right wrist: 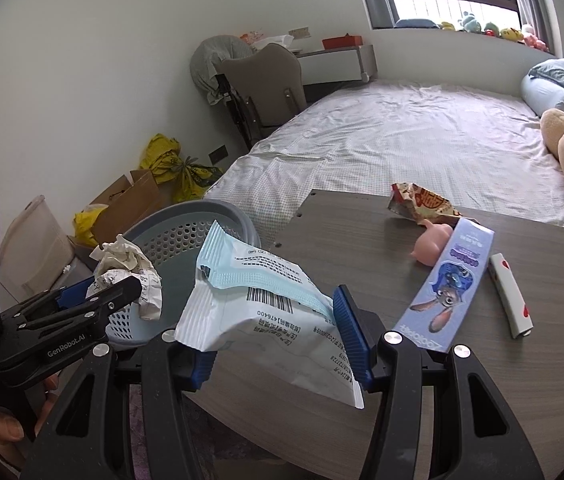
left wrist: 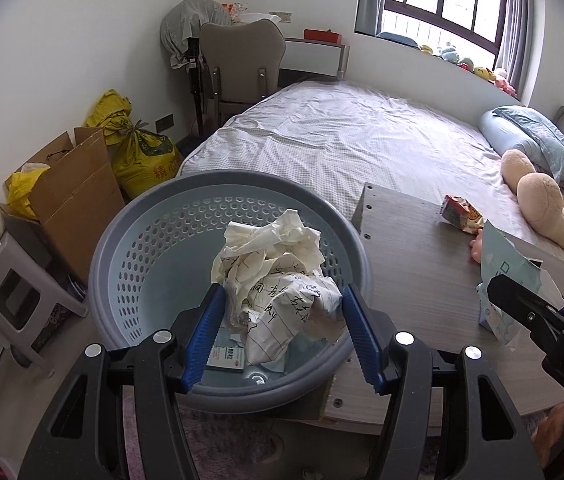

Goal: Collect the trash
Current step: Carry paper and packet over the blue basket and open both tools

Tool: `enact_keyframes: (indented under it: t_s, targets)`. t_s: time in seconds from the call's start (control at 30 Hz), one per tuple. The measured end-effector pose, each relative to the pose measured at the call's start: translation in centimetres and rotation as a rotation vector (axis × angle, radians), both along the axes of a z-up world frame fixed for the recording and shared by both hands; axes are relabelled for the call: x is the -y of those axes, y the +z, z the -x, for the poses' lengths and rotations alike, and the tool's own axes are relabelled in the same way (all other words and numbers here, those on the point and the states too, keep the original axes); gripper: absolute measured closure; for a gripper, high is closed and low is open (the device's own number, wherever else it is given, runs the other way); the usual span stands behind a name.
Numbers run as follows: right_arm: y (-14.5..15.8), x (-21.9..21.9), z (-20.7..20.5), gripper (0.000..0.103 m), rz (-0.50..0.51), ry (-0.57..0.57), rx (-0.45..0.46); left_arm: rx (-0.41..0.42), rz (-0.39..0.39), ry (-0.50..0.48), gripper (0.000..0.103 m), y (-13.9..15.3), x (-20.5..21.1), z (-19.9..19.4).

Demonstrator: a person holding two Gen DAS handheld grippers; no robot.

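We find the left tongs (left wrist: 284,334) clamped on a crumpled wad of handwritten paper (left wrist: 277,276), both blue pads pressed against its sides. The wad hangs over the mouth of the grey perforated waste basket (left wrist: 141,248), which stands at the bench's (left wrist: 414,264) nine o'clock edge. Inside the basket we note a small printed card or box (left wrist: 225,358) on the bottom; its type is not legible from this view.

The right tongs (right wrist: 277,336) are closed on a blue-and-white plastic wrapper (right wrist: 249,292) bearing a barcode, held above the bench just to the three o'clock side of the basket (right wrist: 201,220). The left tongs (right wrist: 93,300) appear in the right wrist view at nine o'clock, with a hand (right wrist: 1,432) gripping their handle.

Remaining on the bench: a snack wrapper (right wrist: 422,200) at twelve o'clock, a pink toy (right wrist: 432,246) beside it, a long purple cartoon-rabbit box (right wrist: 450,284) touching the toy, and a white curved clip with red hearts (right wrist: 510,296) just beside the box at three o'clock. A bed (right wrist: 402,140) lies beyond the bench.
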State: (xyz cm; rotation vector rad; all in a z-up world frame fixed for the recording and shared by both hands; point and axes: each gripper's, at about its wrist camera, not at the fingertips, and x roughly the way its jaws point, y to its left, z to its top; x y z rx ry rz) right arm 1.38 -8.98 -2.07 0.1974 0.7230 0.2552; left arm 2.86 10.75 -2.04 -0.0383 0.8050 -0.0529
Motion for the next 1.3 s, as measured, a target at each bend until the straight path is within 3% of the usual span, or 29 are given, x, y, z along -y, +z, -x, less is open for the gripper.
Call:
enact_keyframes:
  t_s: [0.53,1.3]
  targets:
    - [-0.6,-7.3,-6.1,0.051,0.031,0.125,-0.022,-0.026,-0.031,0.091,0.044,-1.1,-6.3,-3.6]
    - [-1.0,-10.9,-9.3,0.050,0.046,0.183,-0.034,-0.049,-0.049,0.120,0.043,-2.0,-8.4,-6.4]
